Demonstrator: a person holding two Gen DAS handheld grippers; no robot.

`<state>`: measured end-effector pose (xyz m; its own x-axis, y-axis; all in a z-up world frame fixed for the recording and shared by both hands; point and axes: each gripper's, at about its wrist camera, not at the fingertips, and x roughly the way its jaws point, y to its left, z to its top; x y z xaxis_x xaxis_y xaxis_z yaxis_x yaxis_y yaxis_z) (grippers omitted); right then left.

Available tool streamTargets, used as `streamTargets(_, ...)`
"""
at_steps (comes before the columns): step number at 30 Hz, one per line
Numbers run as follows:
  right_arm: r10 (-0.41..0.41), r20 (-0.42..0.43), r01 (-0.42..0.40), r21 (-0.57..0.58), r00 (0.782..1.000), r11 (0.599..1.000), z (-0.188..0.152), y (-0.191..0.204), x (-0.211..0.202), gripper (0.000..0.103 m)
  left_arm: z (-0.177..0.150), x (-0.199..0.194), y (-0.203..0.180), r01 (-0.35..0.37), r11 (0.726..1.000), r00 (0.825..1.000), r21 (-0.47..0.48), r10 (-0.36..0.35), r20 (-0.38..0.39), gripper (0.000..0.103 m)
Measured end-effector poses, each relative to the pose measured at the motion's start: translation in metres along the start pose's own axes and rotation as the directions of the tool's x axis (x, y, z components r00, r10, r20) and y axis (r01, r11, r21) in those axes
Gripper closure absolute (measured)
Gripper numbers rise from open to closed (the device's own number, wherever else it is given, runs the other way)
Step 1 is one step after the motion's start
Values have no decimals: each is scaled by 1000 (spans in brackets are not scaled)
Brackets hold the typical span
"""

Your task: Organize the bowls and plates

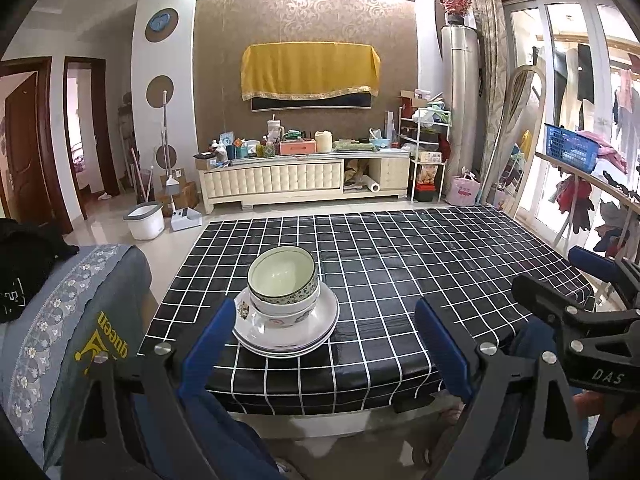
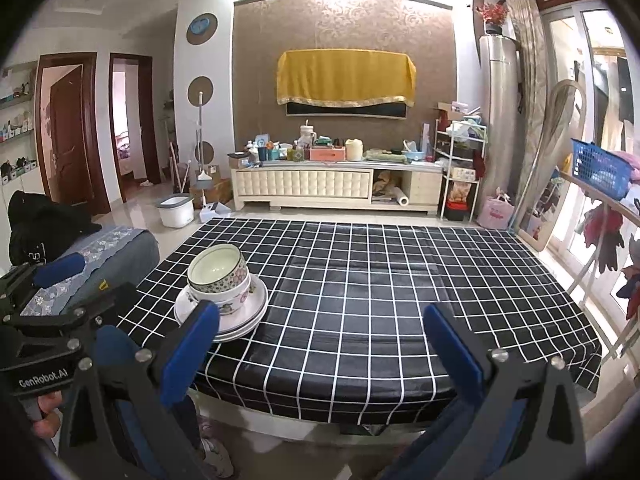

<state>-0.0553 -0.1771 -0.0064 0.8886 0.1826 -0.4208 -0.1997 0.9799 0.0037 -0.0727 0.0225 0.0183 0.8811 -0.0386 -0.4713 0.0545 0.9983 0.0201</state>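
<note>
Both my claws are released and hold nothing: left claw (image 1: 324, 340), right claw (image 2: 320, 344). Beyond them, bowls (image 1: 284, 280) sit nested on stacked plates (image 1: 320, 328) at the counter (image 1: 400, 280) near edge. Stacking looks finished; next I'd retreat.

A cream cabinet (image 1: 304, 178) lines the brown papered wall (image 1: 308, 32), daylight entering through glass doors (image 1: 576, 92).

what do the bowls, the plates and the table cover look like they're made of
Bowls: likely glazed ceramic, glossy cream inside, patterned bands outside.
Plates: likely glazed ceramic too, white and shiny with dark rim lines.
Table cover: seemingly vinyl or oilcloth, black with a white grid; it shows a soft sheen and creases.
</note>
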Motion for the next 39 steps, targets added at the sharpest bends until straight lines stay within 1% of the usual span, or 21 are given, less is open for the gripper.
streamTargets(7, 5, -11, -5, 8, 1000, 1000, -2, -1, 0, 0, -2, 1, -4, 10, 1000, 1000, 6, -10, -6, 13)
streamTargets(14, -7, -3, 7, 11, 1000, 1000, -3, -2, -4, 0, -3, -1, -8, -1, 1000, 1000, 18, 1, 3, 13)
streamTargets(15, -6, -3, 6, 11, 1000, 1000, -3, -3, -4, 0, -3, -1, -8, -5, 1000, 1000, 17, 5, 0, 5)
streamTargets(16, -5, -5, 5, 12, 1000, 1000, -3, -3, -4, 0, -3, -1, -8, -8, 1000, 1000, 14, 8, 0, 0)
streamTargets(29, 4, -11, -4, 20, 1000, 1000, -3, -6, -5, 0, -3, -6, -15, 16, 1000, 1000, 16, -16, 6, 0)
streamTargets(39, 3, -12, -2, 26, 1000, 1000, -3, -8, -6, 0, -3, -7, -16, 14, 1000, 1000, 13, -14, 6, 0)
